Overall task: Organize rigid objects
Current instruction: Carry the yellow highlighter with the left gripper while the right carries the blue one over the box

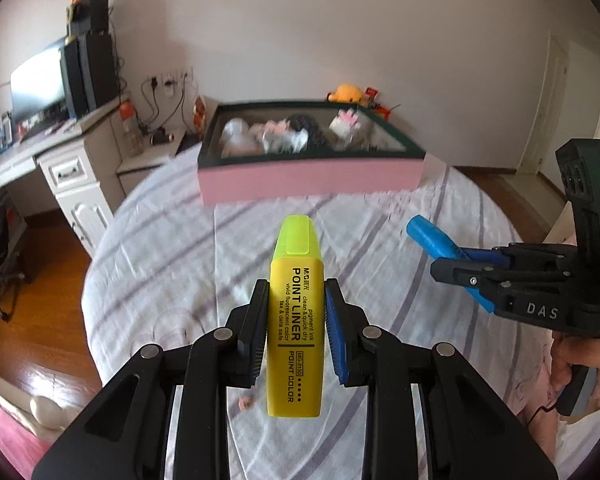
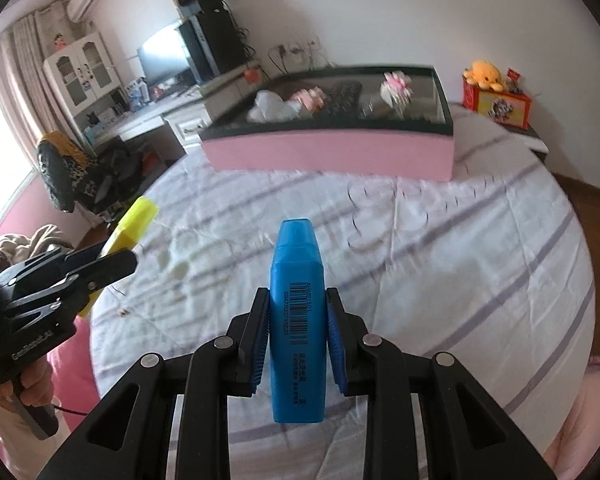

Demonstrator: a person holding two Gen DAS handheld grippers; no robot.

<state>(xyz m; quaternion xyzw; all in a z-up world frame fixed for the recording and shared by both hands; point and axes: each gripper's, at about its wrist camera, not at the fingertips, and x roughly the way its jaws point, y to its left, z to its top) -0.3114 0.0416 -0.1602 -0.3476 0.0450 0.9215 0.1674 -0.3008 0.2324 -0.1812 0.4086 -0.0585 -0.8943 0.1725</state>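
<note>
My left gripper (image 1: 296,292) is shut on a yellow highlighter (image 1: 296,312), cap pointing away, held above the striped bedsheet (image 1: 160,248). The right gripper (image 2: 296,300) is shut on a blue highlighter (image 2: 296,320), also cap forward and off the sheet. In the left wrist view the blue highlighter (image 1: 428,236) and right gripper (image 1: 460,268) appear at the right. In the right wrist view the yellow highlighter (image 2: 134,220) and left gripper (image 2: 112,264) show at the left. A pink box with a dark rim (image 1: 312,176) (image 2: 328,152) sits ahead on the bed, holding several small items.
A white desk with a monitor (image 1: 36,80) and a bottle (image 1: 130,124) stands left of the bed. A yellow plush toy (image 2: 482,74) rests on a red box (image 2: 496,106) at the far right. Wooden floor (image 1: 36,340) lies beside the bed. A person's hand (image 1: 584,364) grips the right handle.
</note>
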